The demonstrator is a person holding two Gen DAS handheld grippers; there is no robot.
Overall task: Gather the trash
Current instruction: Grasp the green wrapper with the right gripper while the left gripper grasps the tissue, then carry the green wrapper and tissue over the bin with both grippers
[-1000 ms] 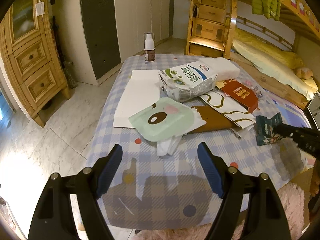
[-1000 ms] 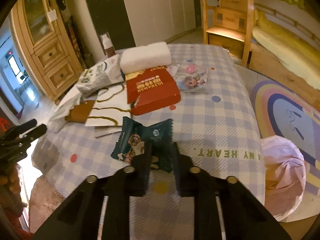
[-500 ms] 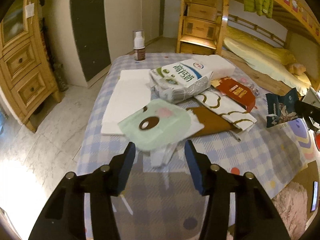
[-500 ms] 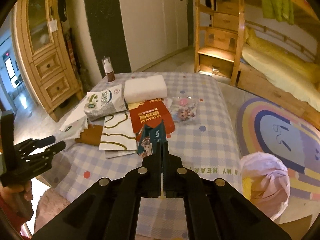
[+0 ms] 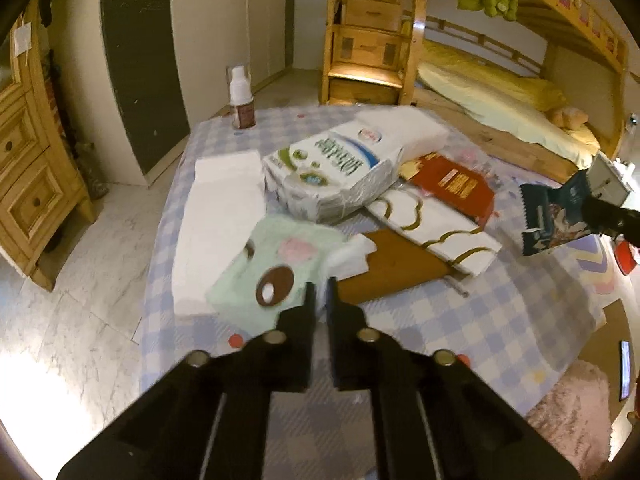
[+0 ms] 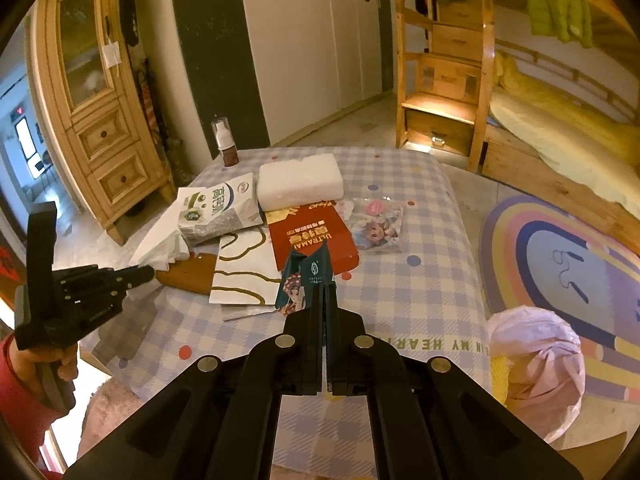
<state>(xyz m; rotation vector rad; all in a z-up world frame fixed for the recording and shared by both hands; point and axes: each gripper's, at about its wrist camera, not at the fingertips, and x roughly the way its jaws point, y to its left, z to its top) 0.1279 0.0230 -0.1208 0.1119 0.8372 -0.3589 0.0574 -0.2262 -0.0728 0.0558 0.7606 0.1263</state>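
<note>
The bag (image 6: 536, 364) waits on the floor beside the table (image 6: 420, 292), and the right gripper (image 6: 323, 292) pinches the dark wrapper (image 6: 304, 280) above the table. Its hold looks thin, so a swing bagward may drop it. The left gripper (image 5: 319, 300) has just been closing and is pressed on the tissue (image 5: 344, 256) under the green pack (image 5: 276, 272); lifting could drag that pack along.

Red box (image 6: 314, 240): "ULTRAMAN" (upside down). Checked tablecloth (image 6: 424, 308): "IN MY HEART" (inverted). Milk carton (image 5: 340, 168): Chinese characters.

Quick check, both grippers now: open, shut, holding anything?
Left gripper: just closed, pinching the white tissue.
Right gripper: shut on the dark snack wrapper, lifted.
</note>
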